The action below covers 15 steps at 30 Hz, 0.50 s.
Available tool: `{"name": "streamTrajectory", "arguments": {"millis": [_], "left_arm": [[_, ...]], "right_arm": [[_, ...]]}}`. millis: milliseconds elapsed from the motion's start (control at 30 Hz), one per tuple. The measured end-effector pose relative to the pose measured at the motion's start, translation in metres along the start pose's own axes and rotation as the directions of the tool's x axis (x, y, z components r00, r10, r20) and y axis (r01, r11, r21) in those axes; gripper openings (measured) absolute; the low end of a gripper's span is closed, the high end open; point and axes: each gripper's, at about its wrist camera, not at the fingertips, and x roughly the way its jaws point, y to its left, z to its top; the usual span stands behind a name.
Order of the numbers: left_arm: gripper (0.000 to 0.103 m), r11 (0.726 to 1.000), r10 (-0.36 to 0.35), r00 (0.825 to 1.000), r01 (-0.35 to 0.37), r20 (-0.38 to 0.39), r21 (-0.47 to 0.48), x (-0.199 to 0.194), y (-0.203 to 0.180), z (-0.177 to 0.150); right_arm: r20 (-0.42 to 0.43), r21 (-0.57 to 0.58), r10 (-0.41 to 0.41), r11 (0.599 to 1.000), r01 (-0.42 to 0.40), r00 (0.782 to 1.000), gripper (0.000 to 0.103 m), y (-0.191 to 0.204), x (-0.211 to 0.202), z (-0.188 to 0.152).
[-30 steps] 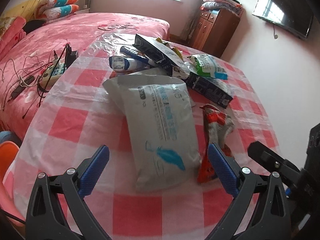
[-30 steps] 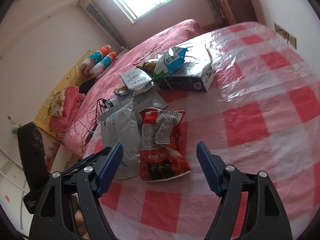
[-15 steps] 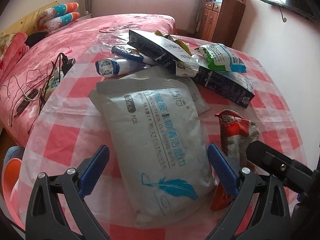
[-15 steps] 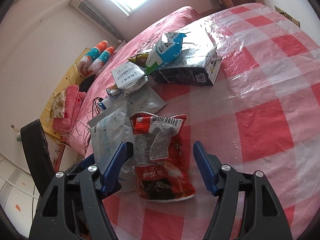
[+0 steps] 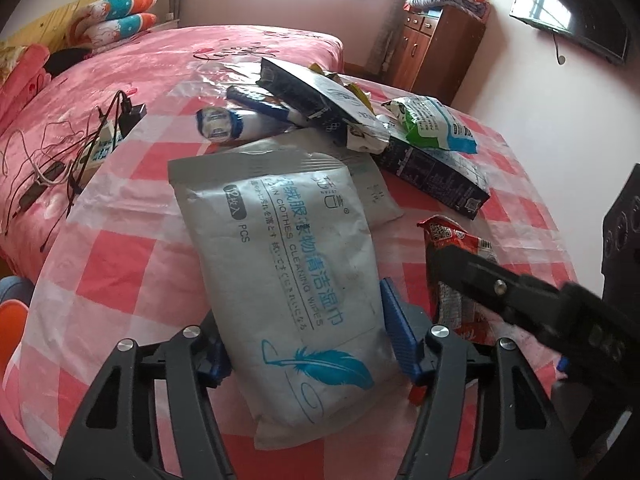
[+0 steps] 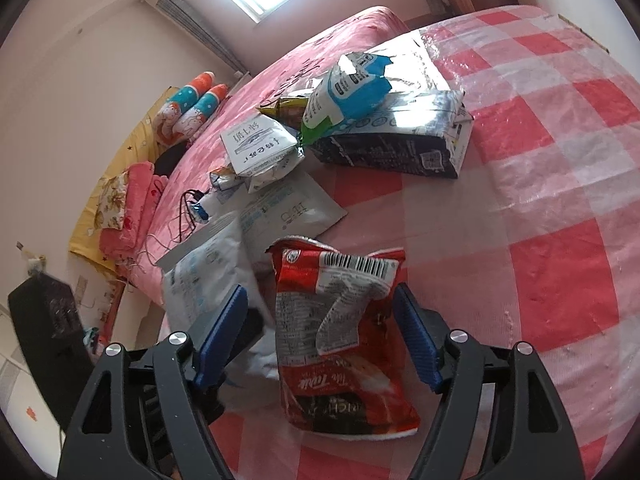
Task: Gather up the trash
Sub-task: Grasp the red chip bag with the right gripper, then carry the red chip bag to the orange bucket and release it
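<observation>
A large grey wipes pack (image 5: 292,264) with a blue feather lies on the red-checked table (image 5: 120,272). My left gripper (image 5: 304,348) is open, its blue pads on either side of the pack's near end. A crumpled red snack bag (image 6: 340,320) lies to the right. My right gripper (image 6: 320,336) is open and straddles the red bag; the bag also shows in the left wrist view (image 5: 460,264). Whether the pads touch either item is unclear.
Farther back lie a black carton (image 5: 436,168), a green-blue-white bag (image 5: 432,124), a dark pouch (image 5: 320,100), a blue-white tube (image 5: 224,124) and a flat grey packet (image 6: 288,208). A power strip with cables (image 5: 100,140) sits on the pink bed. A wooden cabinet (image 5: 436,52) stands behind.
Both grippers have moved forward and down. The wipes pack now lies between the left pads and the red bag between the right pads. Both sets of jaws have narrowed somewhat.
</observation>
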Motion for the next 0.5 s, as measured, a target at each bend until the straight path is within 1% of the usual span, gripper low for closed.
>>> {"name": "streamTrajectory", "arguments": {"millis": [33,67,100,267,500], "left_arm": [[0.063,1.000,-0.004,1.000,0.004,0.000,-0.007,-0.001,0.002,-0.001],[0.063,1.000,-0.009,1.000,0.009,0.001,-0.014,-0.004,0.004,-0.002],[0.062,1.000,-0.012,1.000,0.012,0.003,-0.017,-0.005,0.006,-0.003],[0.062,0.999,-0.037,0.999,0.037,0.022,-0.020,-0.019,0.012,-0.008],[0.062,0.997,-0.069,0.996,0.070,0.050,-0.036,-0.041,0.024,-0.016]], "right_arm": [[0.001,-0.016,-0.024,1.000,0.024,1.000,0.066,0.002,0.001,0.000],[0.004,-0.030,-0.042,0.999,0.043,0.999,0.063,0.003,0.001,0.000],[0.007,-0.039,-0.054,0.998,0.055,0.999,0.057,0.004,0.002,-0.001],[0.028,-0.072,-0.070,0.995,0.072,0.997,0.054,0.006,0.003,-0.006],[0.037,-0.066,-0.047,0.997,0.049,0.998,0.050,0.005,-0.006,-0.015]]}}
